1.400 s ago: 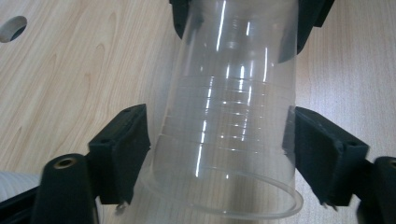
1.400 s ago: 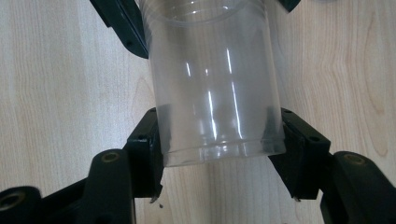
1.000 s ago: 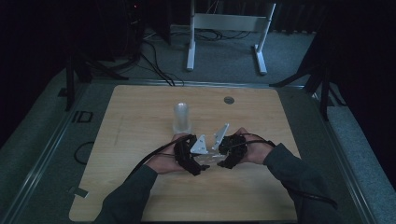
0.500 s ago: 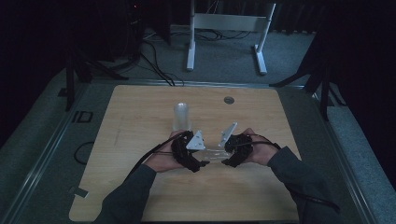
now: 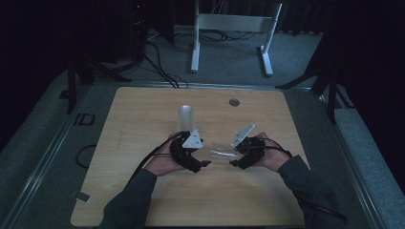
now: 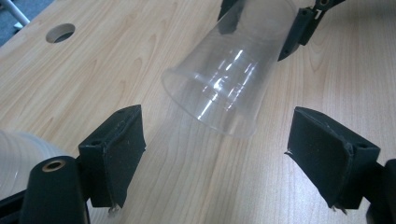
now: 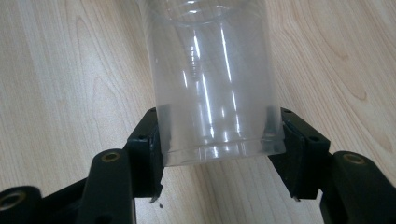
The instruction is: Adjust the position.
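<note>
- Between the left gripper (image 5: 203, 163) and right gripper (image 5: 232, 163), a clear cup (image 5: 220, 152) fills the gap.
- A stack of cups (image 5: 185, 117) stands just beyond the left hand (image 5: 165, 160) — probably upright.
- The table (image 5: 143, 114) lies bare toward its near and side edges.

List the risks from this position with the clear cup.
1. The right gripper pinches the thin clear cup near its base; more squeeze may buckle the wall.
2. The cup's open rim points at the left gripper, whose jaws stand open and apart from it; a careless approach may knock the rim.
3. The cup stack stands close behind the left hand and could be tipped.
</note>
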{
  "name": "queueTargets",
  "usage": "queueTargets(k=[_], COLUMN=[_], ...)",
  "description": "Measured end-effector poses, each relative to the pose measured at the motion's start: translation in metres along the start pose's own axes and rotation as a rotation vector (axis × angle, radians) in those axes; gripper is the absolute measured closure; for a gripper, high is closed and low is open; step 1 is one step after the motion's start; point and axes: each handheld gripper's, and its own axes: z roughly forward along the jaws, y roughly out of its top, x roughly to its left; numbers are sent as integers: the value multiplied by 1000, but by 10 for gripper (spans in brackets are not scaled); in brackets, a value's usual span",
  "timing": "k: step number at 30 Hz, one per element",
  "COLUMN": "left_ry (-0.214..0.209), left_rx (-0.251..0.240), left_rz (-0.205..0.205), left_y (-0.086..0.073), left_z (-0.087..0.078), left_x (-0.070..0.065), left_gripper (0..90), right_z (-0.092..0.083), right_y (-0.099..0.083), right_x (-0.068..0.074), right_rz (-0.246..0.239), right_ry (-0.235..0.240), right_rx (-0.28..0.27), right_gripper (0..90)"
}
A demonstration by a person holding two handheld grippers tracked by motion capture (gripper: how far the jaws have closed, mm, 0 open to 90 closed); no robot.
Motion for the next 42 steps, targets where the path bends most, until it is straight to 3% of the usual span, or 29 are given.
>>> queueTargets(k=[18,38,42], left_ry=[0,-9,-7], left_rx=[-38,-74,-76], left_rz=[-100,-135,-137], left_y=[-10,-14,-15], left_z=[1,3,2], left_x=[9,8,9], left_gripper=[197,206,206], right_z=[0,3,2], right_y=[-15,-31,-34], right_x=[-1,-1,-1], right_rz=[60,130,150], right_ry=[-7,6,11], right_rx=[-130,-265,-321], right_gripper=[416,417,416])
